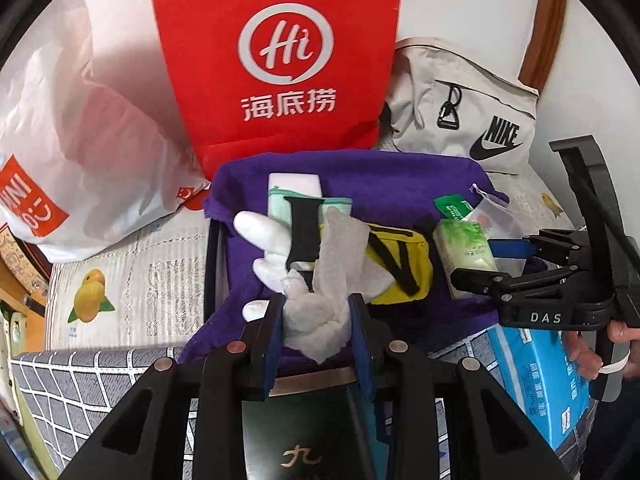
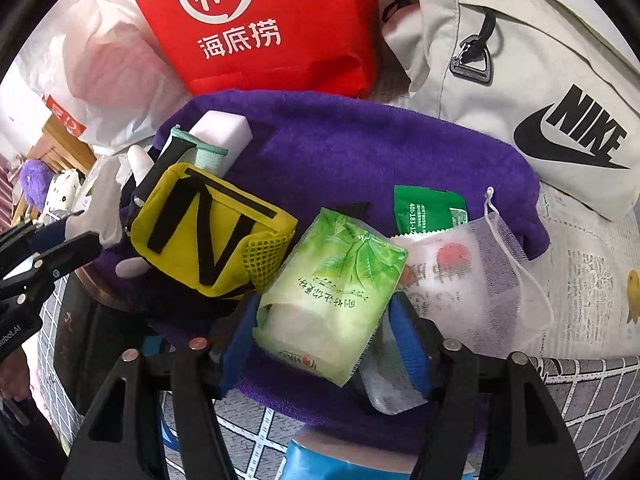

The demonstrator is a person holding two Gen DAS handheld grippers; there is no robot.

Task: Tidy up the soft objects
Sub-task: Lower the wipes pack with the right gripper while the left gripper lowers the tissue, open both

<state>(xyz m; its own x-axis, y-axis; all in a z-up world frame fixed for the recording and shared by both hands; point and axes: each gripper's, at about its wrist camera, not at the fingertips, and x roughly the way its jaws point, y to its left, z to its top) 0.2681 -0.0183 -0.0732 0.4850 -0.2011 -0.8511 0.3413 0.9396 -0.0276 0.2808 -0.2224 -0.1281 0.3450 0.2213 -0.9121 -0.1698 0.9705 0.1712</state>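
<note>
Crumpled white cloth (image 1: pixel 320 312) sat pinched in the left hand-held gripper (image 1: pixel 316 320), while the right hand-held gripper (image 2: pixel 324 332) clamped a green tissue pack (image 2: pixel 332 292) over the purple towel (image 2: pixel 360 152).

red bag (image 1: pixel 276 56) blocks rear, towel (image 2: pixel 360 148) centre open

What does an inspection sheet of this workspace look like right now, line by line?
Surface: purple terry towel spread over a grid-patterned cloth.
Job's things: crumpled white tissue wad; green tissue pack; yellow mesh pouch; white non-woven drawstring bag.
Clutter: green sachet, white glove.
Grippers: left gripper shut on the wad; right gripper shut on the pack.
Cables: nothing seen.
Surroundings: red paper bag, beige Nike bag.
</note>
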